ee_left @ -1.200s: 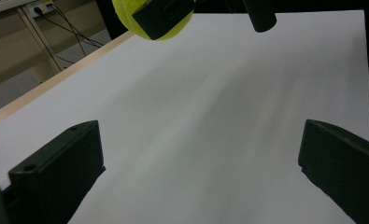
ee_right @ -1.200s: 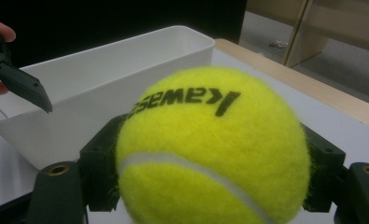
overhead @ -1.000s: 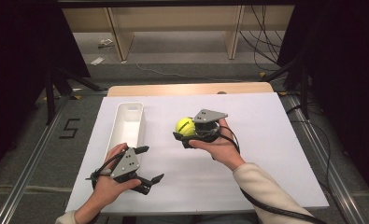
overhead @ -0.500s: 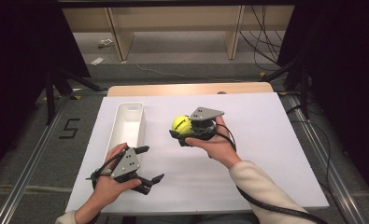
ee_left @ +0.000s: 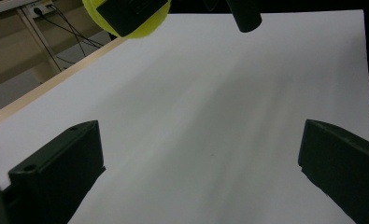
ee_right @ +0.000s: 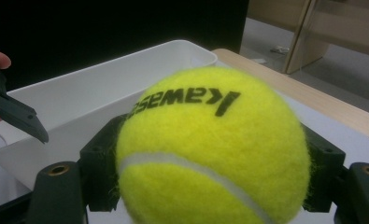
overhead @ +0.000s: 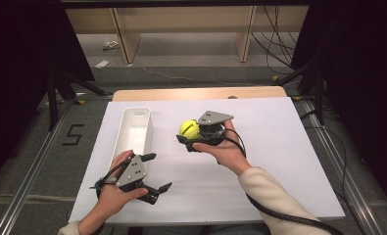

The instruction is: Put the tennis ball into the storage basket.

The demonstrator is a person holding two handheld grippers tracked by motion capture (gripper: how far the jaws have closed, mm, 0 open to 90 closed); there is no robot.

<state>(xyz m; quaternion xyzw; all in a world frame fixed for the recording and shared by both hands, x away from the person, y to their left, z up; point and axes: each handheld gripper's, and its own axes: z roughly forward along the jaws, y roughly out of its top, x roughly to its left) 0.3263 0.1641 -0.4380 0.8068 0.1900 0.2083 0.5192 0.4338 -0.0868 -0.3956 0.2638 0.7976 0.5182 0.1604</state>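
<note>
A yellow tennis ball with black lettering is clamped between the jaws of my right gripper, which hovers over the middle of the white table sheet. The ball also peeks in at the top of the left gripper view. A long white bin lies just left of the ball, lengthwise away from me. My left gripper stands open near the front edge, right of the bin's near end, with bare sheet between its jaws.
A wooden table edge runs along the far side of the sheet. Metal rails flank the table, and wooden shelf legs with loose cables stand on the floor beyond. A cable trails from my right gripper.
My right gripper has carried the ball slightly left, toward the bin. The left gripper has stayed where it was, open.
</note>
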